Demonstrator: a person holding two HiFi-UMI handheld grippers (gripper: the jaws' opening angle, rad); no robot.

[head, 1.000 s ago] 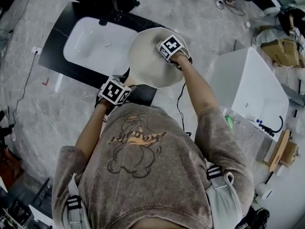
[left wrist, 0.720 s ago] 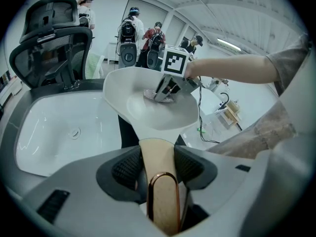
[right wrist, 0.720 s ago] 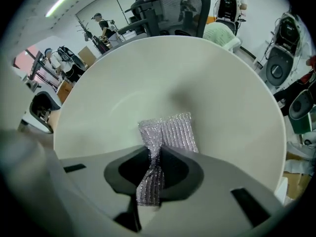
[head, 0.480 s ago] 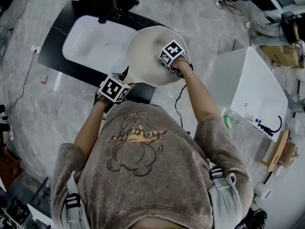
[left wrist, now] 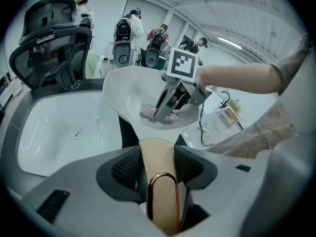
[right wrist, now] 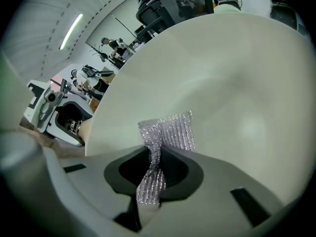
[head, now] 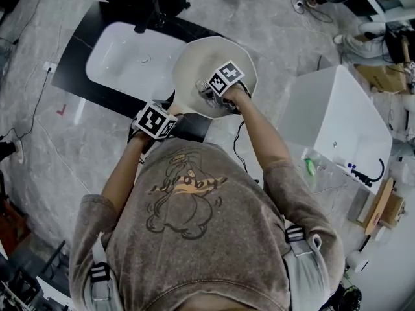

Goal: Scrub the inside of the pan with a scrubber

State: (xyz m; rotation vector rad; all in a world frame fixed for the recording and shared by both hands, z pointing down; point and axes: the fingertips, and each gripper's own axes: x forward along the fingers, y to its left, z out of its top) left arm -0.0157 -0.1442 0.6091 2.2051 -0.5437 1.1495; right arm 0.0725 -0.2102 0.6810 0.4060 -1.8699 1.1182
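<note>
Seen from above, a white sink (head: 123, 57) sits at 10 o'clock in the black counter (head: 71, 67). The left gripper (left wrist: 158, 169) clamps its fingers (left wrist: 126, 167) on the handle (left wrist: 157, 149) of the cream pan (head: 194, 63). The right gripper (right wrist: 154, 168) pinches a silver scrubber (right wrist: 173, 132), which lies against the pan's inside toward 6 o'clock.

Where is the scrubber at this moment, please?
Head view centre: the scrubber, pinched in the right gripper, inside the cream pan beside the white sink.

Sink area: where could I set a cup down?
The white sink basin is bare, bordered by the black countertop, whose left strip is free too. Crowded: the pan, where the right gripper holds the scrubber, and the left gripper on its handle.
</note>
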